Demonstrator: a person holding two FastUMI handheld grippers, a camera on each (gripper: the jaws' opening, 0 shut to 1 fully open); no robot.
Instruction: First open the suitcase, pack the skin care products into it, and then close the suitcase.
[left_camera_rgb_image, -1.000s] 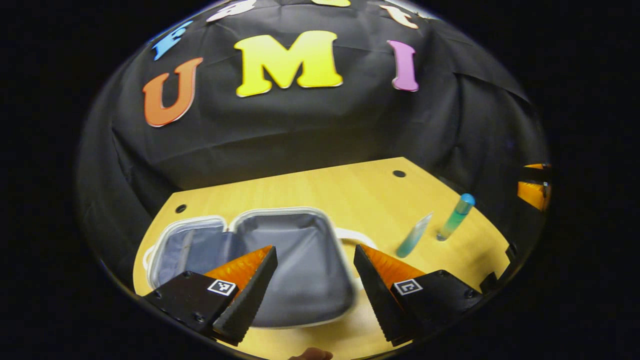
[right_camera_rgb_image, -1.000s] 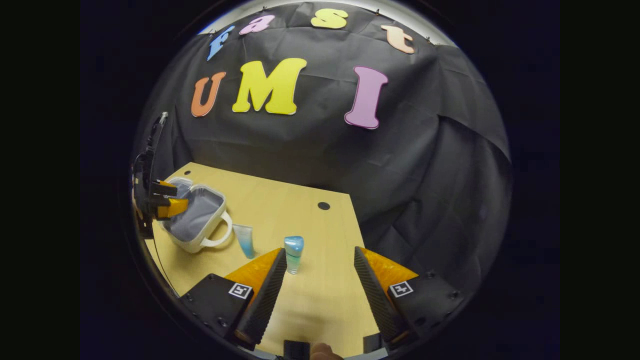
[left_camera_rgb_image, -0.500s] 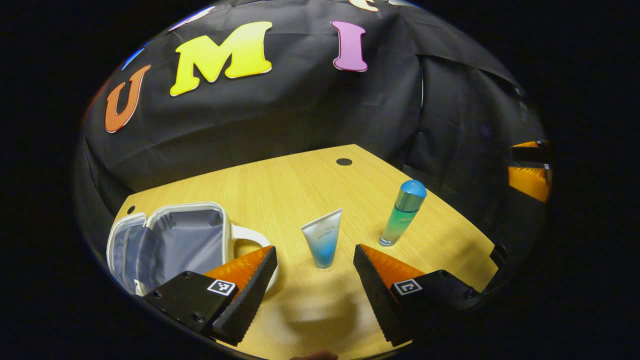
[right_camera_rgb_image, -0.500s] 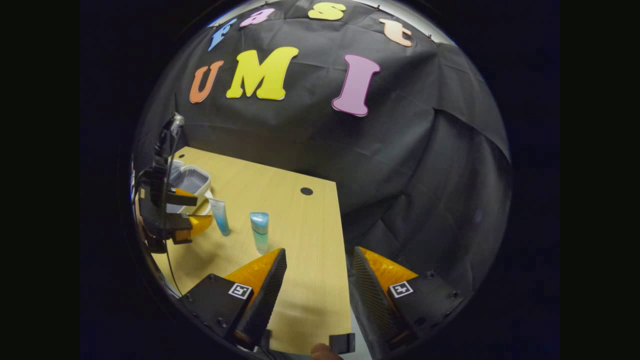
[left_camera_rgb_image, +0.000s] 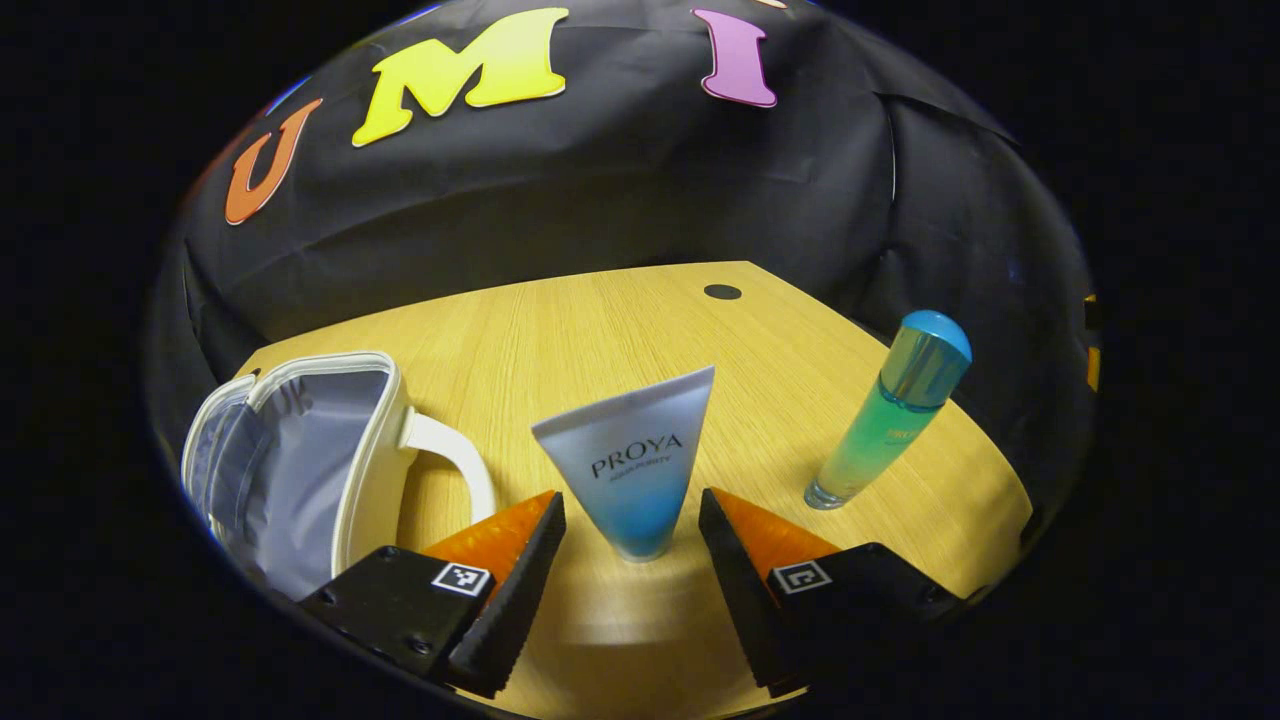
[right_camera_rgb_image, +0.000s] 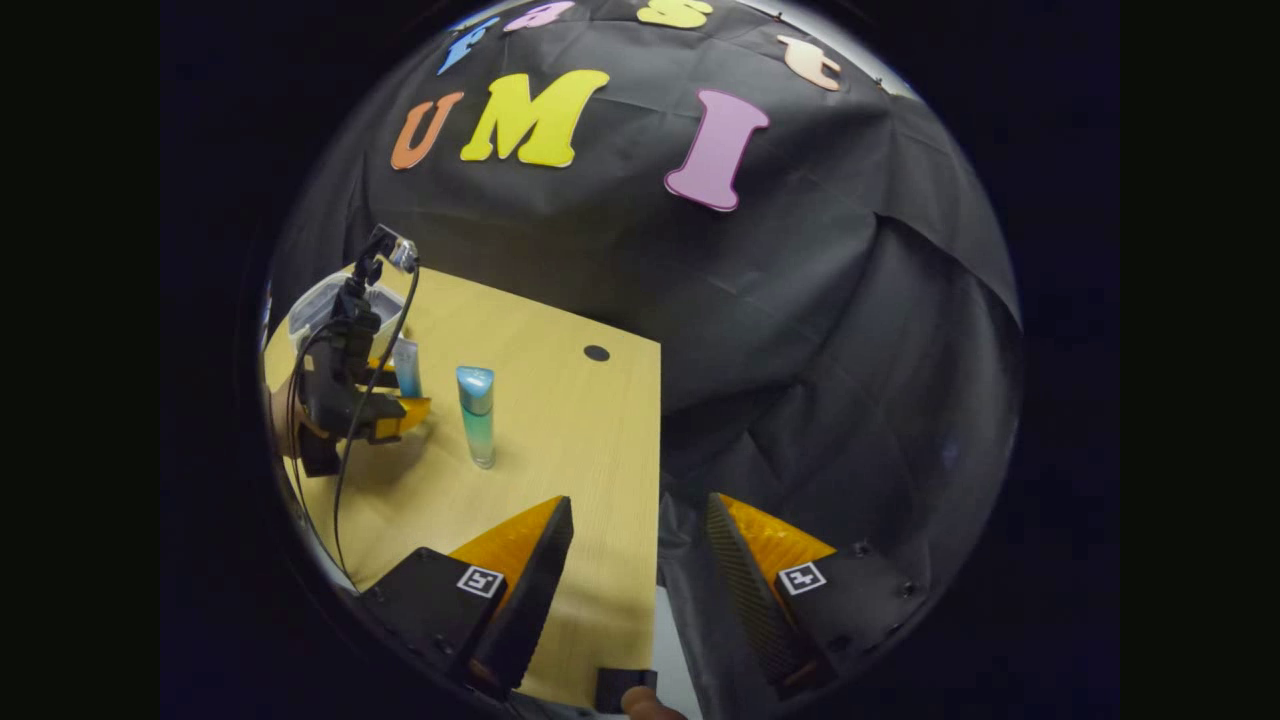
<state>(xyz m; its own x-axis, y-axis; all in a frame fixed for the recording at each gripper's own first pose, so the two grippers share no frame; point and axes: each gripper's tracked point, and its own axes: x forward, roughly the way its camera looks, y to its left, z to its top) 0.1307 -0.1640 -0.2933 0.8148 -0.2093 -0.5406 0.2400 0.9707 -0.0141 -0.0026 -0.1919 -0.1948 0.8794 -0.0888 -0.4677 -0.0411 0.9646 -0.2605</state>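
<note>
Your left gripper (left_camera_rgb_image: 630, 525) is open around the tube.
The tube (left_camera_rgb_image: 630, 465) stands cap-down on the surface (left_camera_rgb_image: 600, 330), between your fingers but not squeezed. The open suitcase (left_camera_rgb_image: 300, 450) sits beside it, the bottle (left_camera_rgb_image: 885, 415) stands near. Your right gripper (right_camera_rgb_image: 635, 545) hangs open, holding nothing.

Black gripper bodies (left_camera_rgb_image: 632, 520) carry square coded tags (screws beside them).

on the table (left_camera_rgb_image: 600, 330), tube (left_camera_rgb_image: 632, 465) stands between suitcase (left_camera_rgb_image: 290, 450) and bottle (left_camera_rgb_image: 890, 405).
</note>
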